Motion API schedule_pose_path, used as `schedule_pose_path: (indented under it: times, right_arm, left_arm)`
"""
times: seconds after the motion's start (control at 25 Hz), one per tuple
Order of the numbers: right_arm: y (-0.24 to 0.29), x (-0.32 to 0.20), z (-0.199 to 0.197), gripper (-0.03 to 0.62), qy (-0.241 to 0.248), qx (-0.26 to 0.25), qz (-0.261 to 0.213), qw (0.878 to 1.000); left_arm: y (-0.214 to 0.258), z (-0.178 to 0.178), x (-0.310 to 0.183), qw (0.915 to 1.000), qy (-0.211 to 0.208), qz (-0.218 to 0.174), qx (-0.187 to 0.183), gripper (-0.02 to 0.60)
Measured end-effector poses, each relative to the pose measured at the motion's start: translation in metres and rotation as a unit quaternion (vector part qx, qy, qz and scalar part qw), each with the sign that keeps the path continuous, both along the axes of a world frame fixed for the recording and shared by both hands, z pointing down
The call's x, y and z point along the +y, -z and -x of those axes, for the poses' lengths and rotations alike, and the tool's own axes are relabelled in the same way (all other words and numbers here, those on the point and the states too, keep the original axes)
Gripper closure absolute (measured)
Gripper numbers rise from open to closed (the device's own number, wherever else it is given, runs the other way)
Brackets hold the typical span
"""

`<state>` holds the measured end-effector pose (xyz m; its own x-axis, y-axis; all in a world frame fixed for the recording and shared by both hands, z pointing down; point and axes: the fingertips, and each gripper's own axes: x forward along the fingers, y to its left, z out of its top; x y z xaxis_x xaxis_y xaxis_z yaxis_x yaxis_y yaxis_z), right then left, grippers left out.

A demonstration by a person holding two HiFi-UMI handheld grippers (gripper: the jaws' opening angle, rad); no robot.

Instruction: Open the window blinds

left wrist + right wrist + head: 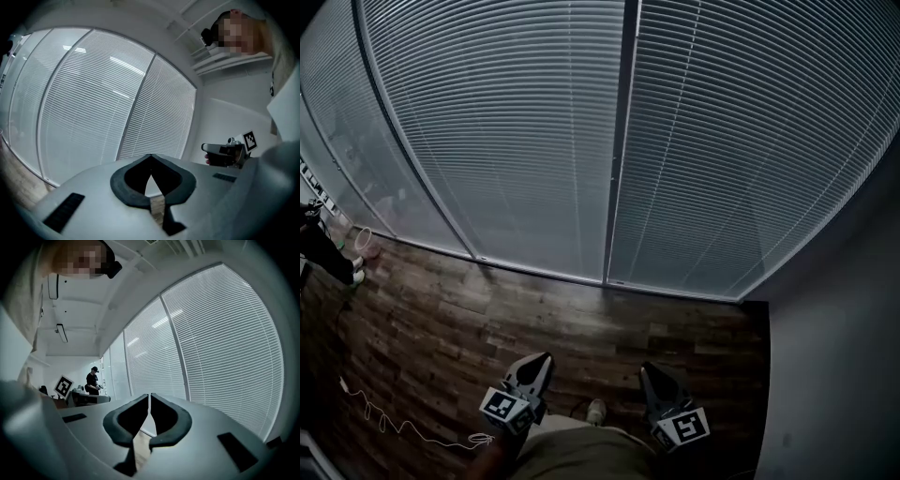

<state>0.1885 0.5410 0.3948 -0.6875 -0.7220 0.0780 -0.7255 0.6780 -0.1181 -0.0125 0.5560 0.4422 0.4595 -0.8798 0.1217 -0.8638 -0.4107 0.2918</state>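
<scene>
Blinds (pixel 506 141) hang down, slats closed, over the windows ahead. My left gripper (pixel 539 367) and right gripper (pixel 649 377) sit low above the floor (pixel 441 328), both clenched empty, well apart from the blinds.

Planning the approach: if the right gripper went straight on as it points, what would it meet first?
Probably the closed blinds, left of the window post; nothing shows between, though depth is unclear.
</scene>
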Motion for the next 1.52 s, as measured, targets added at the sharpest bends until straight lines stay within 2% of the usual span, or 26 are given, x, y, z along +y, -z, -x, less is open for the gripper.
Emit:
schedule_pose_path:
  times: [0.24,0.4,0.76,1.44,1.52]
  right_arm:
    - [-0.006,-0.006,-0.013,0.588,-0.003,0.001,0.003,1.0]
    - [-0.002,0.004,-0.017,0.588,-0.004,-0.004,0.001,1.0]
    - [-0.01,-0.003,-0.023,0.588,-0.003,0.004,0.0,1.0]
    - [-0.006,-0.013,-0.019,0.588,-0.003,-0.023,0.008,1.0]
    - [-0.008,-0.012,-0.015,0.588,-0.001,-0.021,0.007,1.0]
  left_arm:
    - [0.0,-0.013,-0.003,0.9998,0.009,0.01,0.014,0.568]
    - [0.001,-0.016,0.009,0.9998,0.011,0.012,0.014,0.566]
    - [-0.004,-0.02,-0.002,0.9998,0.011,0.014,0.009,0.566]
    - [-0.012,-0.01,0.0,0.9998,0.015,0.011,-0.007,0.566]
    - [-0.012,-0.007,0.0,0.9997,0.018,0.016,0.001,0.566]
